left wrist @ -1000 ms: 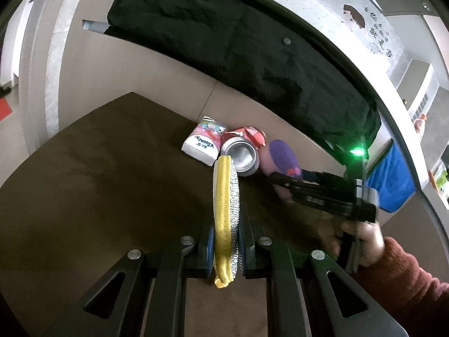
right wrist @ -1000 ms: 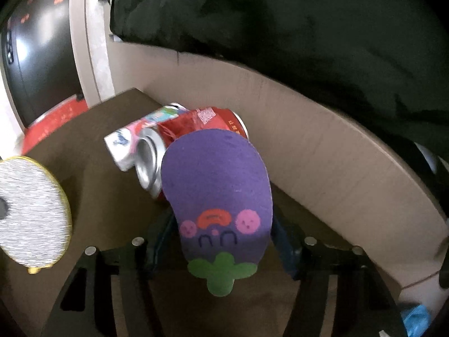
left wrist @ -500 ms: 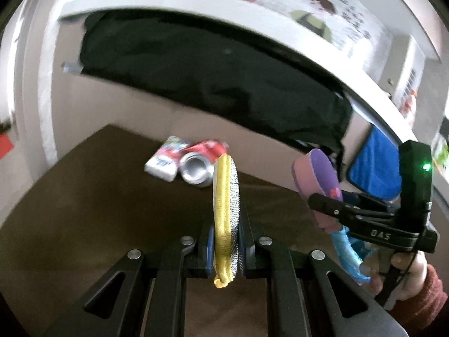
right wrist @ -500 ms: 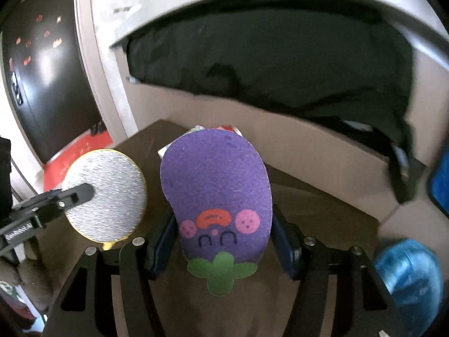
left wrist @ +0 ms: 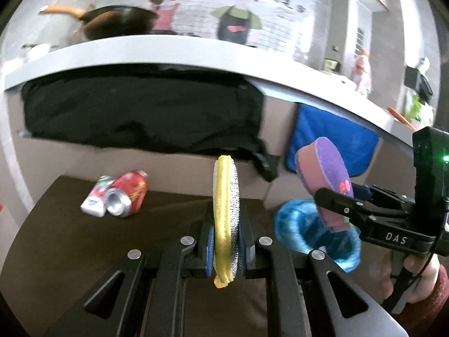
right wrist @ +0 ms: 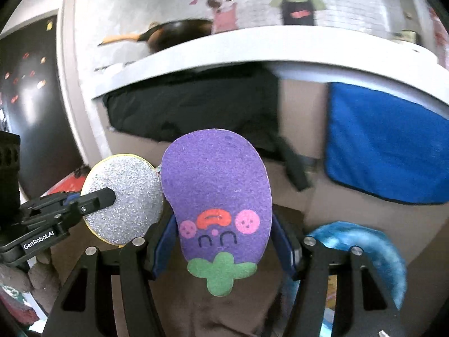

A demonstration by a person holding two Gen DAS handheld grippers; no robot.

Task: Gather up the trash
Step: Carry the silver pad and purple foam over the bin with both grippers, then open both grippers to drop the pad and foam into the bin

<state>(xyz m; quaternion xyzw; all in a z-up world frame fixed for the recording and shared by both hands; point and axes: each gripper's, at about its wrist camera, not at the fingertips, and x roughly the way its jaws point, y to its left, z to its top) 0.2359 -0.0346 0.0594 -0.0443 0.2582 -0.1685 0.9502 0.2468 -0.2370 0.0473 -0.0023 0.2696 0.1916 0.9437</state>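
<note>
Step in hand: I judge that I am carrying two scrubbers toward the blue-lined bin (left wrist: 317, 234) to drop them as trash.
Left fingers (left wrist: 226, 248): pinched fully together on the round scouring pad (left wrist: 226, 210), which stands on edge between them, yellow rim toward me, silver mesh to the right.
Right fingers (right wrist: 221, 248): held about half open, pressing the two side edges of the purple eggplant-shaped sponge (right wrist: 216, 193), its face toward my camera and its green stem hanging below the pads.
Bin: ahead and to the right of my left fingers, just below and to the right of my right fingers; its rim is blurred, so I cannot tell exactly where the opening ends.
Remaining trash: a crushed red soda can (left wrist: 127, 195) and a small tissue packet (left wrist: 94, 200) lie touching each other on the brown surface (left wrist: 70, 241), ahead and to the left of my left fingers.
Doing it well: bring each pair of fingers squarely over the bin's opening before letting go, the right first since it is nearer.
Spacing: pad and sponge look almost touching in the right view, so I should keep them from knocking together.
Release: open wide enough that the soft sponge does not cling to a pad.
Risk: dropping early would likely land a scrubber on the rim or the floor.
</note>
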